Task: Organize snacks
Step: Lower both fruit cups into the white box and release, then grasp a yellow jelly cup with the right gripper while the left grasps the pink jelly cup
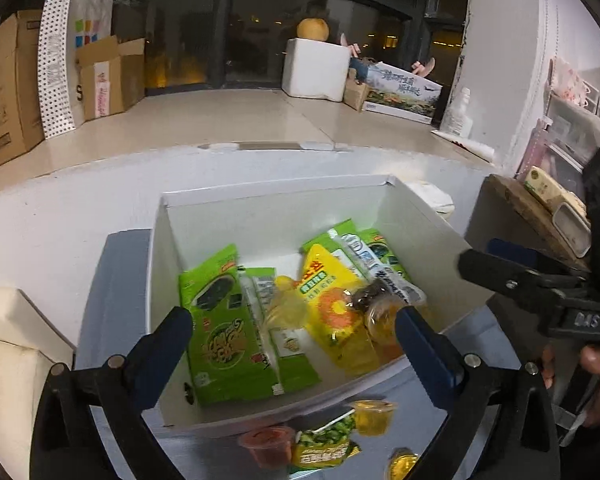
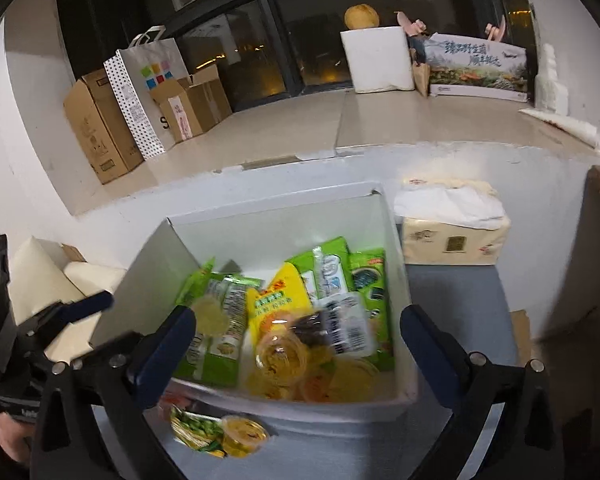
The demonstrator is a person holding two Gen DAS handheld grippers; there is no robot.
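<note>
The grey-blue table surface carries an open white cardboard box, set towards its far edge. The box holds most of the stock: a large green seaweed packet along its left wall, a yellow pouch with an orange ring print at the centre, further green packets towards the far right corner, and clear jelly cups against the near wall.

My left gripper hangs over the box, jaws spread wide, nothing between them. My right gripper does likewise, empty and parted.

Outstanding items lie on the table just outside the box's near wall: a small green-and-yellow pea packet, a yellow jelly cup, a red jelly cup and a second yellow cup.

Recommendation: take one at a time, gripping cups across the rim lightly, since the thin plastic probably crushes.
</note>
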